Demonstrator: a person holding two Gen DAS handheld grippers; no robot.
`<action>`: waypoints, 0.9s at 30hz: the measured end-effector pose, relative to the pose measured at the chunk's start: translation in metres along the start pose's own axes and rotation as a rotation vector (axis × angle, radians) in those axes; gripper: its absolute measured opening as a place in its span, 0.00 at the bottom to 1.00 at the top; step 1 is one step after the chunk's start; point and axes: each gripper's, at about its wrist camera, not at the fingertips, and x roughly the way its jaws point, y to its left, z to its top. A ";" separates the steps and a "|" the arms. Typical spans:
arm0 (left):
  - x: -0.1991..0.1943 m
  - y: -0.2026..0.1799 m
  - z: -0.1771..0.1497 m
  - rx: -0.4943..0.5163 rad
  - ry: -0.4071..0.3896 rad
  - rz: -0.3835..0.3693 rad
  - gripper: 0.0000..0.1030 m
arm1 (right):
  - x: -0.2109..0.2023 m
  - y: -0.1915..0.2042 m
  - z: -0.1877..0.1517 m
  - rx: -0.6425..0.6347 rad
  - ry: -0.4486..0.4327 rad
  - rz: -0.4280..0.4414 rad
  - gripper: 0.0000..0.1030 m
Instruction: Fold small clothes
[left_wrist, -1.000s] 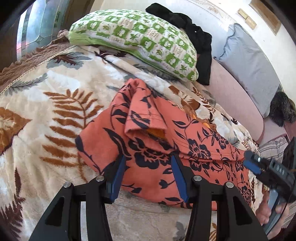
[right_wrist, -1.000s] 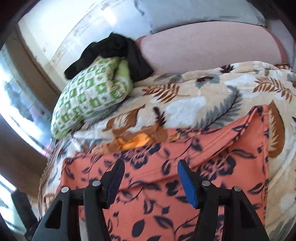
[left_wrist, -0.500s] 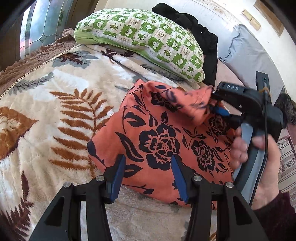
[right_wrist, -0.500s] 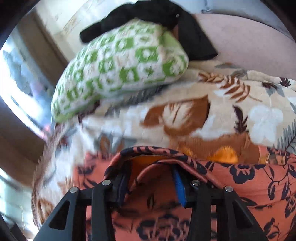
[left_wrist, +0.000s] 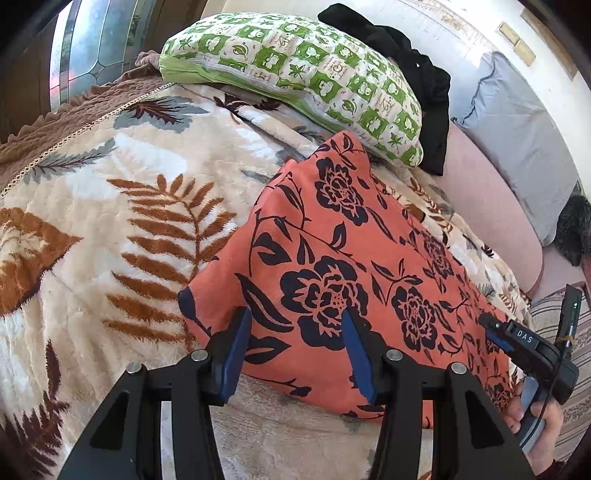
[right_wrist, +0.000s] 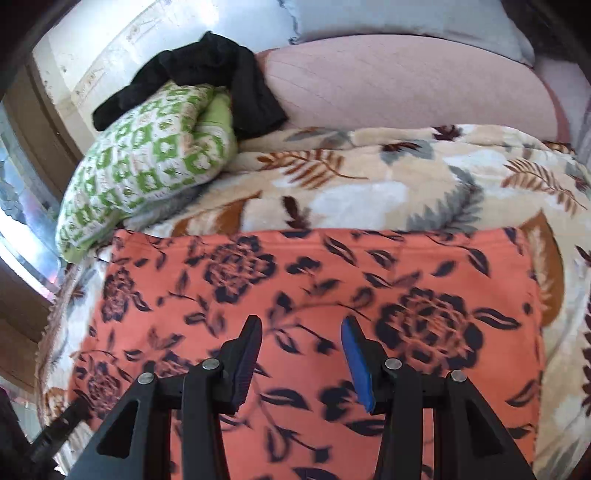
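An orange garment with dark flower print (left_wrist: 343, 266) lies folded flat on the leaf-patterned blanket (left_wrist: 110, 206). It also shows in the right wrist view (right_wrist: 303, 295), filling the lower half. My left gripper (left_wrist: 295, 350) is open and empty, just above the garment's near left edge. My right gripper (right_wrist: 301, 354) is open and empty, hovering over the garment's middle. The right gripper also shows in the left wrist view (left_wrist: 517, 343) at the garment's right edge, held by a hand.
A green-and-white pillow (left_wrist: 295, 74) lies beyond the garment with a black cloth (left_wrist: 406, 74) behind it. A pink cushion (right_wrist: 406, 92) and a grey pillow (left_wrist: 524, 155) line the back. A window (left_wrist: 81, 40) is at far left.
My right gripper was shut on a raised edge of the garment half a second ago; it has let go, opened and pulled back. The garment now lies flat, folded over.
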 end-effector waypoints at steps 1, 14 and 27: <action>0.002 -0.003 -0.002 0.027 0.005 0.022 0.50 | 0.008 -0.014 -0.005 0.015 0.043 -0.054 0.47; -0.008 0.013 0.011 0.034 -0.066 0.090 0.50 | 0.047 0.162 0.040 -0.233 0.061 0.192 0.48; -0.009 0.003 0.020 0.038 -0.076 0.094 0.50 | 0.111 0.221 0.038 -0.217 0.160 0.204 0.50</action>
